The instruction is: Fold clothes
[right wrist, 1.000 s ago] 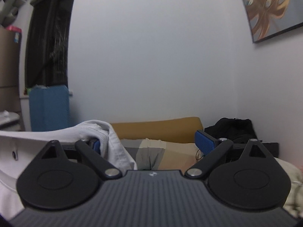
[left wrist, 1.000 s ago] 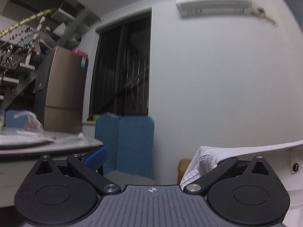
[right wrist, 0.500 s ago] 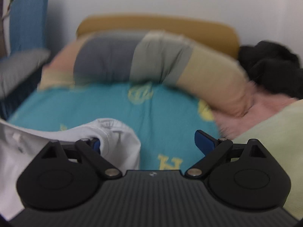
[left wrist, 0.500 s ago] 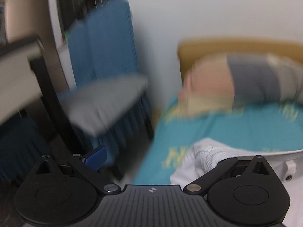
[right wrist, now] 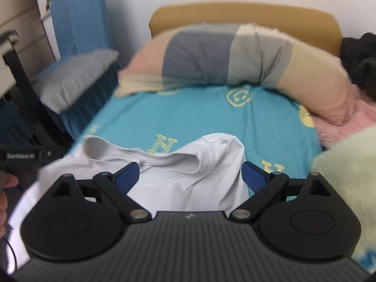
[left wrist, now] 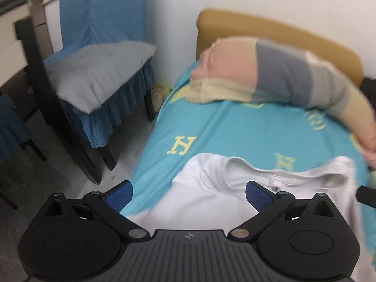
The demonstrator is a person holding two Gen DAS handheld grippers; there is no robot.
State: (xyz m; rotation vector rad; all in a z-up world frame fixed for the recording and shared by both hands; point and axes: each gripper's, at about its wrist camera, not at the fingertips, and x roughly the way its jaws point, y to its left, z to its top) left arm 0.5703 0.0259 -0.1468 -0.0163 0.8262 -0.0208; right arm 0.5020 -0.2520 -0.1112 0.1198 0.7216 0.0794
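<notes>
Now the white shirt (left wrist: 211, 195) lies on the teal bed sheet (right wrist: 192, 119), collar far; left gripper (left wrist: 189, 193) and right gripper (right wrist: 190, 176) hover above it, jaws spread wide, empty.

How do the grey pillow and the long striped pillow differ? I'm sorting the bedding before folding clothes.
The grey pillow is one plain colour; the long striped pillow has pink, grey and beige bands. The grey pillow lies on a chair beside the bed; the striped pillow lies on the bed's blue sheet, against the headboard. The grey one is rectangular, the striped one long and curved. Both look soft.
</notes>
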